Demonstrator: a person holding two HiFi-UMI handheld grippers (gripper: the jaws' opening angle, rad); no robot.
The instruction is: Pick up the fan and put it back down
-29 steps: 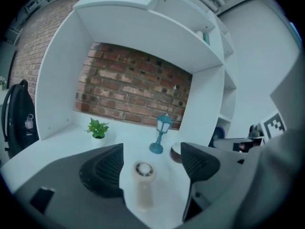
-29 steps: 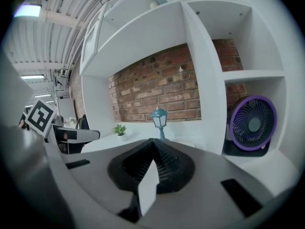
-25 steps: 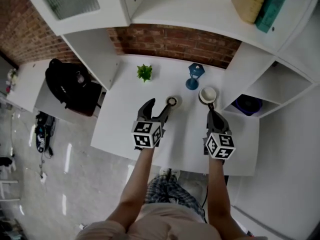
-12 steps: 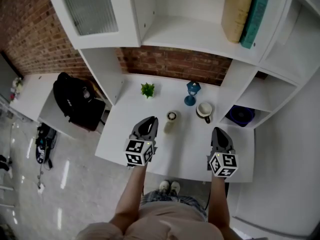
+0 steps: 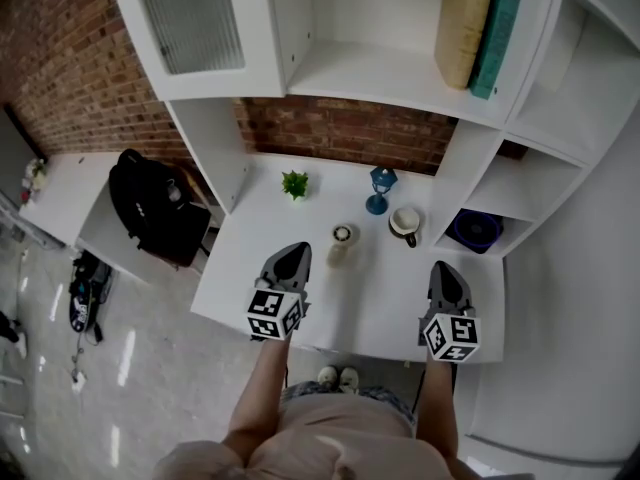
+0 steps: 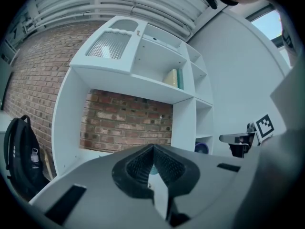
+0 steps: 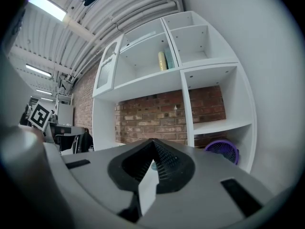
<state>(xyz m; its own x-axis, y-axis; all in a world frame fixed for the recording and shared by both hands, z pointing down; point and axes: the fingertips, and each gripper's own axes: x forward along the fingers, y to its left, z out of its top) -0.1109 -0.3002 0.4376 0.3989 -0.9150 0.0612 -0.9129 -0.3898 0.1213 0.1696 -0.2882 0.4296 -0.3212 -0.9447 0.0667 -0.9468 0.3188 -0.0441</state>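
Left gripper is shut tight, jaws pressed together with nothing between them. Right gripper is the same, jaws closed on each other and empty. Both point level toward the back wall and hover over the near edge of the white desk, well apart from each other and touching nothing. A forearm runs back from each gripper to the person standing at the desk, shoes showing on the floor below. Out on the desk, past the left gripper, is a small pale cylinder cup. A mug stands to its right, a blue lantern-shaped ornament behind the mug and a small green plant near the back left. The purple fan sits in the low open cubby of the white shelf unit at the desk's right end. It stands clear of both grippers, nearer the right one. Above the desk is a long white shelf with a cream book and a teal book standing side by side. A cabinet door with ribbed glass is at upper left. The red brick wall runs behind the desk. Left of the desk is a lower white surface carrying a black backpack. The floor is glossy grey.
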